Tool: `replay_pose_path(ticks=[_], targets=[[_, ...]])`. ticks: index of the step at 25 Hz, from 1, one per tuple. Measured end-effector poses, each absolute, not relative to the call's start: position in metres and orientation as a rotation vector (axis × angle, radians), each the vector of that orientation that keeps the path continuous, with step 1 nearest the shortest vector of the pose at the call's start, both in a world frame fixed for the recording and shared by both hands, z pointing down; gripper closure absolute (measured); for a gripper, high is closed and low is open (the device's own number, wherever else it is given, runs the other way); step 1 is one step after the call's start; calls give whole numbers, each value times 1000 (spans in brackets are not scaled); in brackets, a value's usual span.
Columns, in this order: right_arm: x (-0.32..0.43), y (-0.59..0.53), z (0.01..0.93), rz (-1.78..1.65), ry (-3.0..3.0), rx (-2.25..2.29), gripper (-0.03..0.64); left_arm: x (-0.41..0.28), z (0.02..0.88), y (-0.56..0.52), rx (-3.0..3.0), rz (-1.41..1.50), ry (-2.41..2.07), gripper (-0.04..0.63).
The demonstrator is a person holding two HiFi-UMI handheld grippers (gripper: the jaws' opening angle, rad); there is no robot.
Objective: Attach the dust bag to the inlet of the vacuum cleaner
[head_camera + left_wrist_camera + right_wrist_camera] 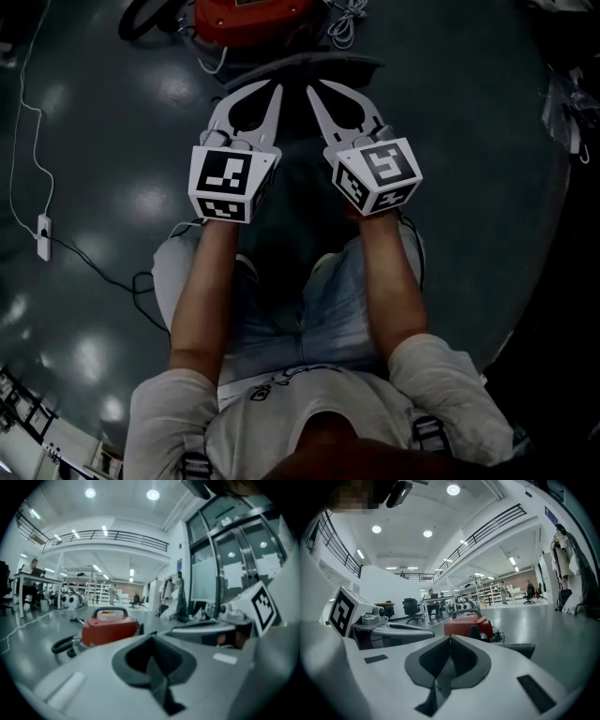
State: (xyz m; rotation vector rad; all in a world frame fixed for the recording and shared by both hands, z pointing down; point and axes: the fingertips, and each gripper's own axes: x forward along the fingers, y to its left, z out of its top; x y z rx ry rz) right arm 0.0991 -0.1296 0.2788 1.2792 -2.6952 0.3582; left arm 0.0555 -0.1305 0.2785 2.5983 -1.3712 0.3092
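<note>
Ahead, the vacuum cleaner (253, 19) lies beyond clenched, empty left tongs (277, 90) and right tongs (312, 92).

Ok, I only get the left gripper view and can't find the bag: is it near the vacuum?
Observer: Head view shows what looks like the bag, dark grey and flat, on the floor just before the vacuum.
Operator: Does the right gripper hold anything?
Observer: No, its own view shows it shut, nothing between the jaws.
Operator: Anything on the floor to our left?
Observer: A white plug box, well away from the bag.
</note>
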Motion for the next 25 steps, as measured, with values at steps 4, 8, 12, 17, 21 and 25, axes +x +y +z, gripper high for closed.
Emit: replay_pose_path(ticks=[4, 8, 12, 17, 21, 25], targets=[[93, -122, 278, 309, -2696, 1281, 606, 57, 282, -123, 2574, 283, -1363, 591], [86, -122, 278, 295, -2699, 1261, 606, 59, 280, -122, 2582, 282, -1360, 591], [82, -122, 277, 310, -2718, 1259, 606, 58, 283, -121, 2579, 291, -1356, 591], [83, -127, 275, 314, -2722, 1273, 606, 56, 284, -122, 2580, 292, -1356, 591], [85, -130, 277, 307, -2714, 1290, 606, 56, 286, -124, 2577, 286, -1350, 591], [85, -133, 279, 289, -2711, 1293, 606, 58, 287, -125, 2581, 287, -1339, 591]])
